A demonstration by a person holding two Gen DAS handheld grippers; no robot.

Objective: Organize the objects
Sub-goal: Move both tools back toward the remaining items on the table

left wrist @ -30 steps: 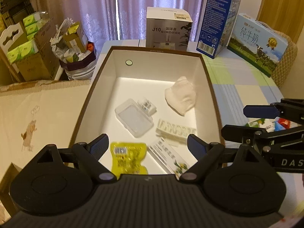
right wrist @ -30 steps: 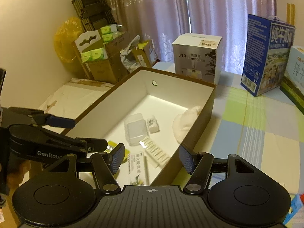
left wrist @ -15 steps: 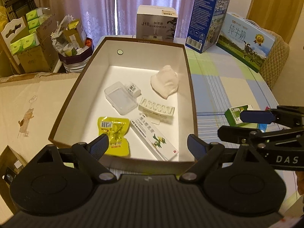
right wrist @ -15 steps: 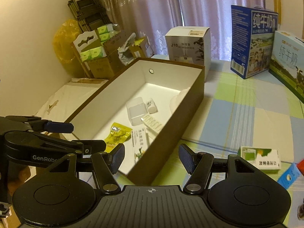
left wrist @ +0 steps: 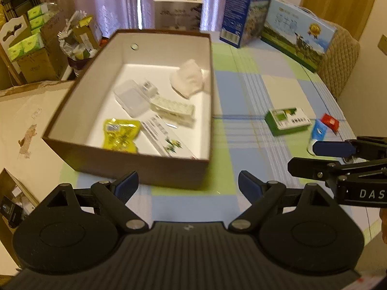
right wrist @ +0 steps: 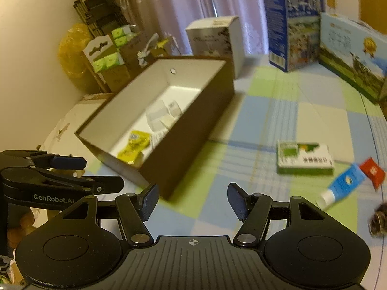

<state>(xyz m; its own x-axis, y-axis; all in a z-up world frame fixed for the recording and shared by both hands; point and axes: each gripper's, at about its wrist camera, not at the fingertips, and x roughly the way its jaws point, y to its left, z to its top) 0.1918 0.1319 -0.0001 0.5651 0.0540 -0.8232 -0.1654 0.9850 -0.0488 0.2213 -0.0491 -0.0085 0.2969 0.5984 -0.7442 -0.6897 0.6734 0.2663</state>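
A brown box with a white inside [left wrist: 135, 164] [right wrist: 193, 130] stands on the checked tablecloth. In it lie a yellow packet [left wrist: 121, 134] [right wrist: 134, 146], a clear plastic case [left wrist: 131, 100], a white crumpled cloth [left wrist: 189, 79], a white strip pack [left wrist: 173, 108] and a flat white carton [left wrist: 169, 140]. On the cloth to the right lie a green and white carton [left wrist: 286, 120] [right wrist: 304, 160], a blue and white tube [left wrist: 316, 135] [right wrist: 343, 186] and a red packet [left wrist: 330, 122] [right wrist: 372, 172]. My left gripper [left wrist: 187, 184] is open and empty, in front of the box. My right gripper [right wrist: 192, 199] is open and empty, right of the box's near corner.
A white humidifier box [left wrist: 179, 12], a tall blue milk carton [left wrist: 249, 9] and a light blue gift box [left wrist: 298, 33] stand at the table's far edge. Cardboard boxes of green packs [left wrist: 31, 53] and a bag of clutter [left wrist: 77, 41] stand left of the table.
Both grippers have pulled back from over the box toward the near side and to the right. The green carton, tube and red packet have come into view.
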